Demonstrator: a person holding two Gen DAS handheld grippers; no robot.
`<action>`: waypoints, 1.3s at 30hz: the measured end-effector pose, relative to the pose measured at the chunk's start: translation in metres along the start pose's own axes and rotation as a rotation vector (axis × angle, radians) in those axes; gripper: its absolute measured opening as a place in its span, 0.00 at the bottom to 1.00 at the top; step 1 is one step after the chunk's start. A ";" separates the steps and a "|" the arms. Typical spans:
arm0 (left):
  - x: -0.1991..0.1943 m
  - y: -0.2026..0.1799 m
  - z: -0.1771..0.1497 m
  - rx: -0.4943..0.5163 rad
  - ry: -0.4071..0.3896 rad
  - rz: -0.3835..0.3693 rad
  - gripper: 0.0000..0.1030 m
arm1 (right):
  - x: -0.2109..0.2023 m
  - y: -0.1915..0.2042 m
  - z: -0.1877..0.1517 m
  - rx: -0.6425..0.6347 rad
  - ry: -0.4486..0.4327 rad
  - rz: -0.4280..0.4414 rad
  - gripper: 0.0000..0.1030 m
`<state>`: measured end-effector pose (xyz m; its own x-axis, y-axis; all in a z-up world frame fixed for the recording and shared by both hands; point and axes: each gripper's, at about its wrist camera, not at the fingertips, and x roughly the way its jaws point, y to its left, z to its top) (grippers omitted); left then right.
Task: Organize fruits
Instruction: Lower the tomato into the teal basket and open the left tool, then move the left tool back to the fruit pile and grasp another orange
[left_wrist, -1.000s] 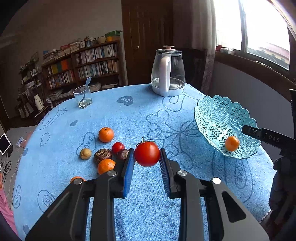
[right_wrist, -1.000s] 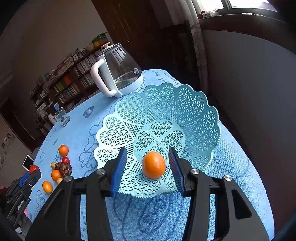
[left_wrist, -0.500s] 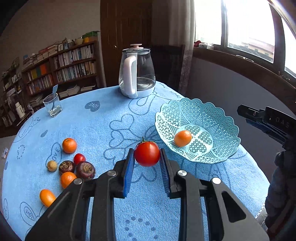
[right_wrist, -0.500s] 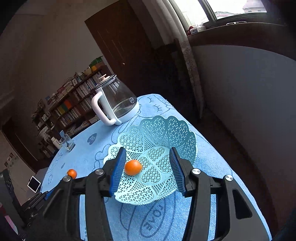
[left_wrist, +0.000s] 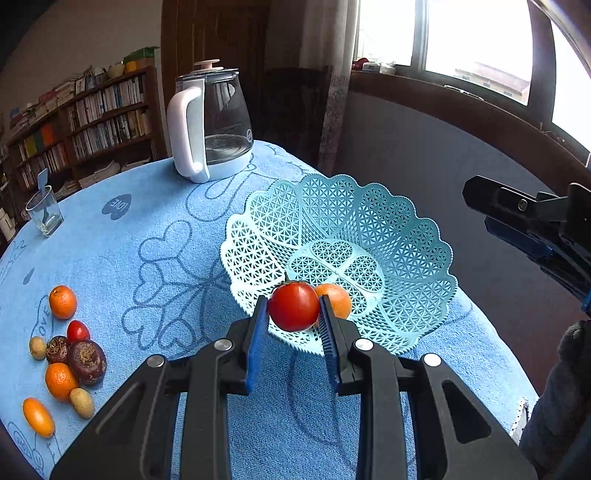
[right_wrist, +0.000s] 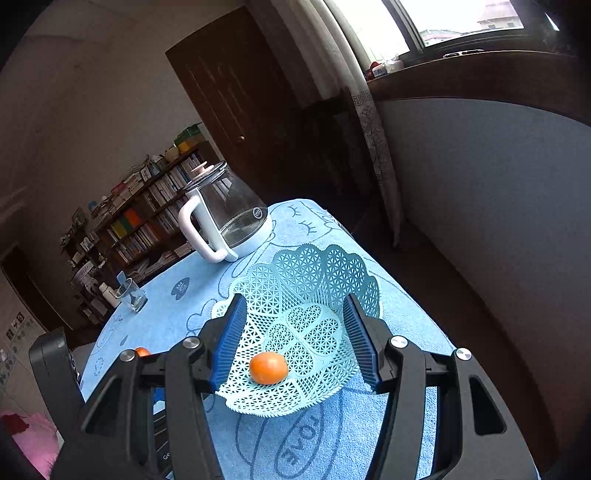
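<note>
Left gripper (left_wrist: 293, 321) clamped on a red tomato (left_wrist: 293, 311), blue pads pressed to both its sides, carried at the near rim of the turquoise lattice basket (left_wrist: 406, 236). Just behind the tomato, inside the basket, one orange (left_wrist: 338, 299) lying on the mesh floor. Right gripper (right_wrist: 295, 339) up above the basket's near side, nothing between the pads, jaws spreading wider right now, basket and orange framed in the gap. Same gripper seen from the left wrist view as dark fingers with blue pads off the basket's right, clear of the rim. Left of the basket, well apart on the blue heart-print tablecloth (left_wrist: 155, 236), a loose cluster of fruit: three oranges (left_wrist: 62, 302), a small red tomato (left_wrist: 78, 331), two dark brown round fruits (left_wrist: 87, 362), two small tan ones (left_wrist: 82, 402). Beyond the basket, a glass kettle with white handle (left_wrist: 207, 122) standing upright; further left of that, a drinking glass (left_wrist: 45, 215) holding a spoon. Behind the table, bookshelves (left_wrist: 85, 122) and a dark door; a window to the right.
</note>
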<state>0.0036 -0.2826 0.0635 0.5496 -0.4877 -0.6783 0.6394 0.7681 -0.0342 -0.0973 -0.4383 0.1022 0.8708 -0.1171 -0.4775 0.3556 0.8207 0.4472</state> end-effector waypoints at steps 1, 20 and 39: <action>0.002 0.000 0.001 0.000 0.003 0.001 0.27 | 0.000 0.000 0.000 0.002 0.001 0.001 0.55; 0.002 0.021 0.002 -0.034 -0.024 0.046 0.75 | -0.001 0.001 -0.001 0.001 -0.020 -0.005 0.59; -0.055 0.047 -0.003 -0.073 -0.144 0.163 0.95 | -0.037 0.026 -0.006 -0.085 -0.208 -0.009 0.89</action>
<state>0.0018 -0.2185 0.0964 0.7169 -0.4050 -0.5675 0.4984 0.8669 0.0109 -0.1224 -0.4097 0.1271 0.9220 -0.2304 -0.3111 0.3416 0.8623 0.3739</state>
